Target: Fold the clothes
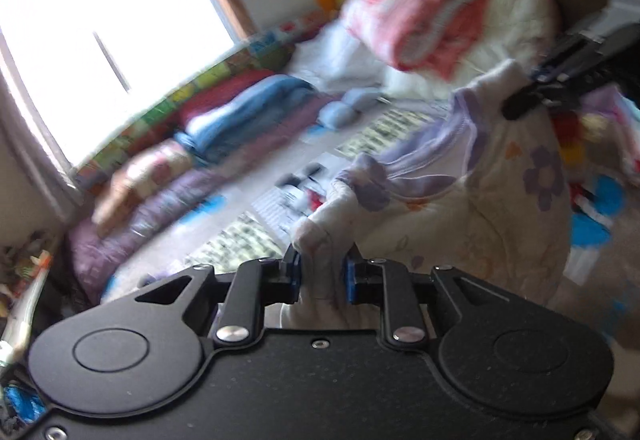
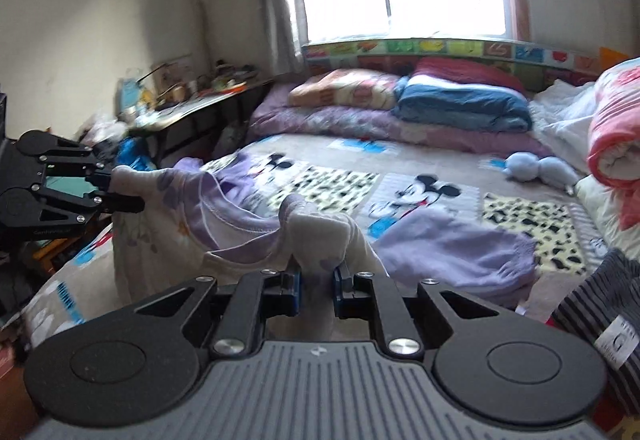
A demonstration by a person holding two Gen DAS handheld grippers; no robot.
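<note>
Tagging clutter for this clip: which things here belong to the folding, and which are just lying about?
In the job:
- white flower-print top with lilac trim
- left tongs, clamped on it
- right tongs, clamped on it

Lying about:
- folded blue blanket
- pale blue plush toy
- lilac garment on the bed

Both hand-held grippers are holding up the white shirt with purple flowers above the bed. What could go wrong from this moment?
1. Each hand-held gripper, left and right, pinches only a small bunch of the floral shirt near the collar, so the fabric might slip out.
2. The shirt sags between the grips, so it may land creased.
3. A lilac garment lies on the Mickey Mouse bedsheet beside the shirt; lowering there could tangle the two.
</note>
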